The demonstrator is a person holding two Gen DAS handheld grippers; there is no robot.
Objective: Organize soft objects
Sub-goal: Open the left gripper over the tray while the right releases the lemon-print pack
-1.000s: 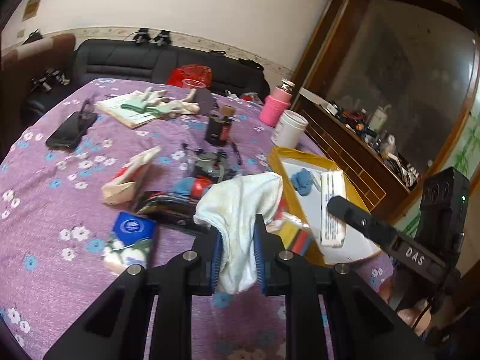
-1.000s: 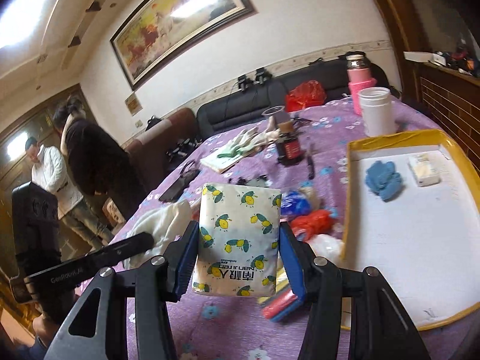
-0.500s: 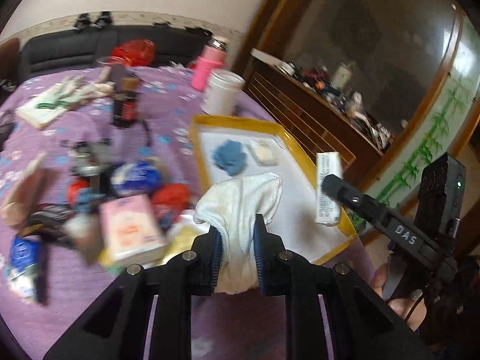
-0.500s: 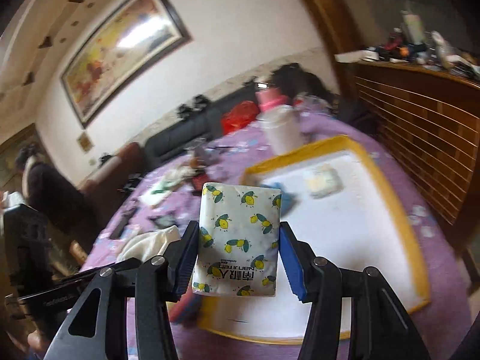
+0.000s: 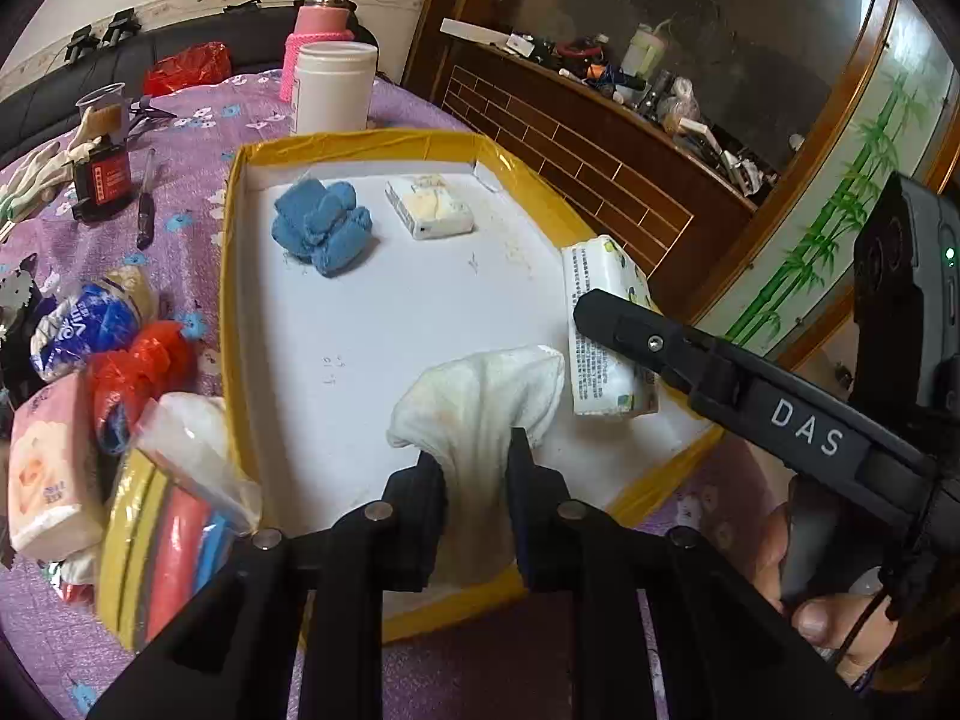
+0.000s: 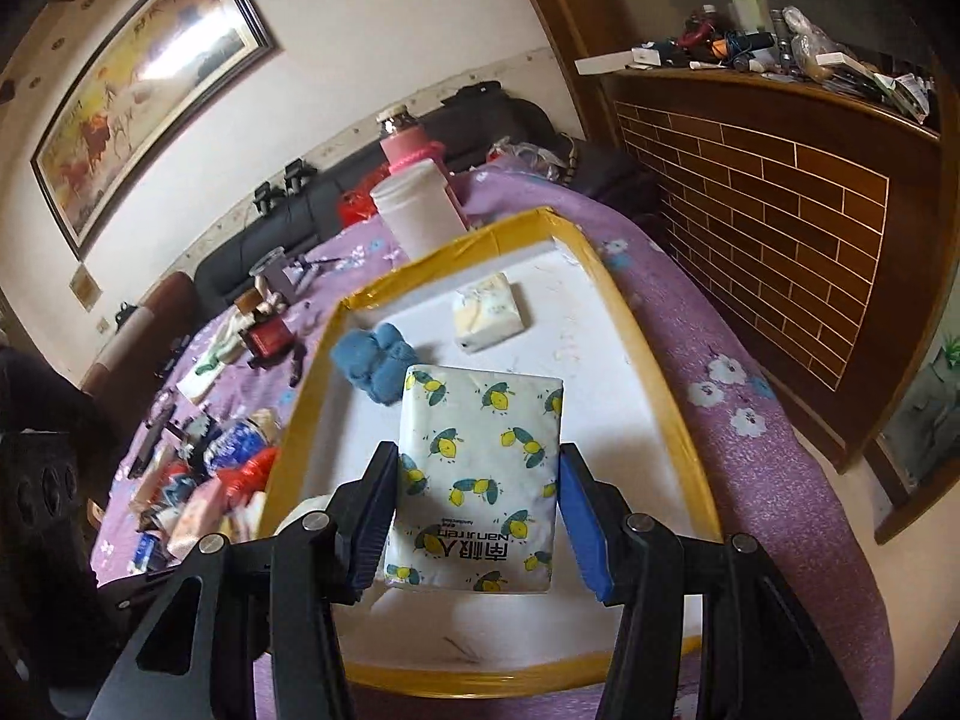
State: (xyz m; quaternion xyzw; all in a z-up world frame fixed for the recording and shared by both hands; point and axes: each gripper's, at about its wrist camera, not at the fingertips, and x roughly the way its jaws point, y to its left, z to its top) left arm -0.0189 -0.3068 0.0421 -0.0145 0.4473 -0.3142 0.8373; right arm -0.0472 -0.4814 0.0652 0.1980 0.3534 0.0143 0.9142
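The shallow white tray with a yellow taped rim (image 5: 231, 252) lies directly under both grippers, on the purple flowered cloth. The right gripper (image 6: 477, 516) clamps a flat white tissue pack printed with lemons (image 6: 480, 474), long axis running along the fingers, over the tray's near right part. The left gripper (image 5: 477, 471) pinches a limp, faintly stained white cloth (image 5: 480, 396) hanging above the near edge. Both look ready to lower.

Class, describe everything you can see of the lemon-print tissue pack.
The soft white lemon-print tissue pack is rectangular, plastic-wrapped, patterned with yellow lemons and teal leaves, with printed lettering near its lower end. The right hand-held gripper clamps its two long sides between blue pads, holding it over the white yellow-rimmed tray.
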